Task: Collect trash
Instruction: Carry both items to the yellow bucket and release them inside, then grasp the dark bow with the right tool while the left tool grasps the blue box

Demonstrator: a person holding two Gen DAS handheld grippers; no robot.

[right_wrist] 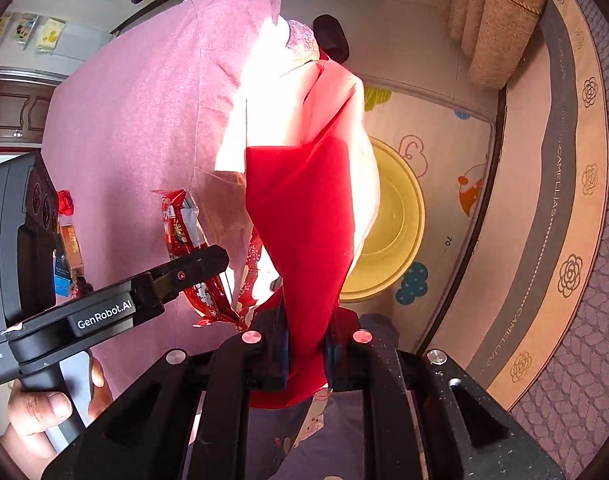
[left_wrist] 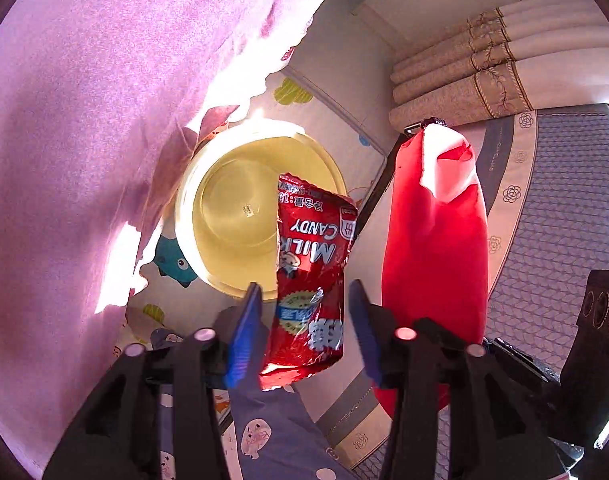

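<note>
A red "Milk Candy" bag (left_wrist: 308, 272) hangs between the blue pads of my left gripper (left_wrist: 304, 286), whose jaws stand apart with a gap on each side of the bag. It is directly above a yellow basin (left_wrist: 224, 216) on the floor. The right wrist view shows the same candy bag (right_wrist: 184, 232) beside the left gripper's finger (right_wrist: 196, 264). My right gripper (right_wrist: 308, 320) is shut on a long red soft sheet (right_wrist: 300, 200) that hangs out from it over the basin's rim (right_wrist: 412, 216). In the left wrist view, the red sheet (left_wrist: 432, 240) is right of the candy bag.
A pink tablecloth (left_wrist: 84, 120) fills the left side. The basin stands on a cartoon-print play mat (left_wrist: 172, 260). Beige curtains (left_wrist: 484, 60) and a flower-patterned mattress edge (left_wrist: 564, 220) lie to the right. A person's hand (right_wrist: 40, 404) holds the left gripper's handle.
</note>
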